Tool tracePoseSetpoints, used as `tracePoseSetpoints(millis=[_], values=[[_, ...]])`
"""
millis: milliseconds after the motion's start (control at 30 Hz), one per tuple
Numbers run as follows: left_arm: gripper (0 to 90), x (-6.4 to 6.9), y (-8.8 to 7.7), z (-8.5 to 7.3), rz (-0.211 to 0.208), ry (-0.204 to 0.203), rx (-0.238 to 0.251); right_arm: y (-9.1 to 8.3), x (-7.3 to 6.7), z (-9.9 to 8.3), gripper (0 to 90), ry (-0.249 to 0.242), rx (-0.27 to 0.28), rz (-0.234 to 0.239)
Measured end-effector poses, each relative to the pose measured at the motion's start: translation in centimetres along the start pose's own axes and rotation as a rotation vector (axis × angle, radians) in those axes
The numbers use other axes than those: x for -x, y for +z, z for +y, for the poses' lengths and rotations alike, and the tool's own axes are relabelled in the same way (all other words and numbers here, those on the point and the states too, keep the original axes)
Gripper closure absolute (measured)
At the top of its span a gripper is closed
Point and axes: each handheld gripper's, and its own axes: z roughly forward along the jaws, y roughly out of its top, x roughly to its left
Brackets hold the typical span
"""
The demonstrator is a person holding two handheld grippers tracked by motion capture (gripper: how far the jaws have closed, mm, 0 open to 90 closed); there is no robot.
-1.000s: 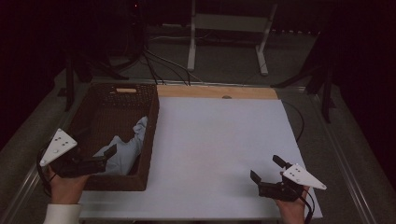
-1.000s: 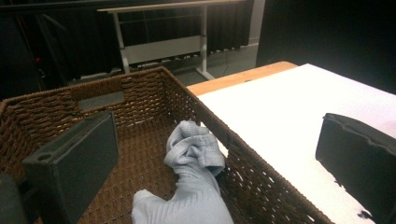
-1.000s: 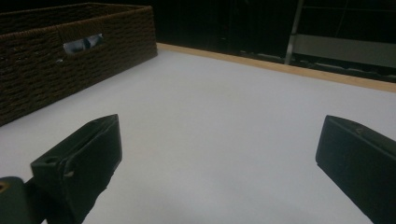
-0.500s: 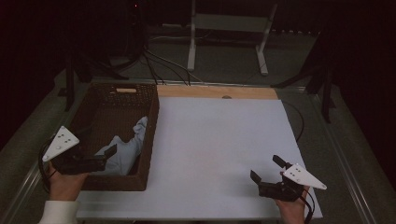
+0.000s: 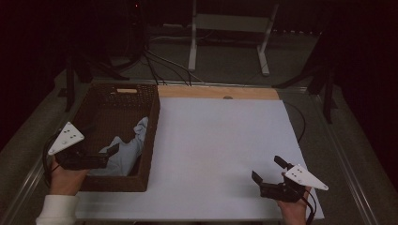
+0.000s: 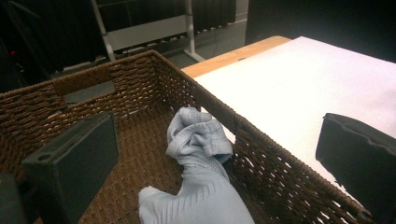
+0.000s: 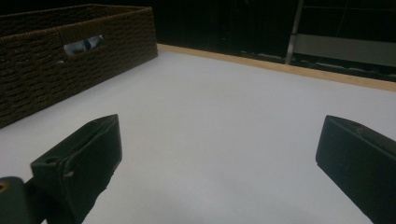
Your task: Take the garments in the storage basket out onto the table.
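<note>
Left gripper [image 5: 111, 151] lower, over basket [image 5: 152, 136] cloth [image 5: 126, 152].

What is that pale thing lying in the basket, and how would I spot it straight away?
Start at the dark brown woven wicker basket on the left of the white table top. Inside, against its right wall, lies a crumpled light blue cloth, with the left claw open over it. It is the one soft, pale thing in that dark basket.

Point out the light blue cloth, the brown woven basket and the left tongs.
light blue cloth [image 6: 201, 140]: left gripper view, bunched upper end.
brown woven basket [image 5: 151, 136]: high view, right wall.
left tongs [image 5: 112, 151]: high view, between the tips.
</note>
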Motion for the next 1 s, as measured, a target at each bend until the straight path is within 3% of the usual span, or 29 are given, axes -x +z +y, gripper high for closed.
tracePoseSetpoints(millis=[333,467,833,1000], values=[[0.3,-0.8,0.3,-0.1,0.03,0.015,-0.014,0.0,0.0,0.0,0.6,0.001,0.0,0.002],[0.3,-1.3,0.3,0.1,0.008,0.006,-0.005,0.0,0.0,0.0,0.6,0.0,-0.001,0.002],[0.4,-2.3,0.6,0.5,-0.006,0.027,-0.005,0.1,-0.1,0.0,0.6,-0.001,-0.002,0.004],[0.4,-2.7,1.2,0.3,-0.012,0.03,-0.035,0.1,-0.1,0.0,0.6,-0.002,-0.002,0.005]])
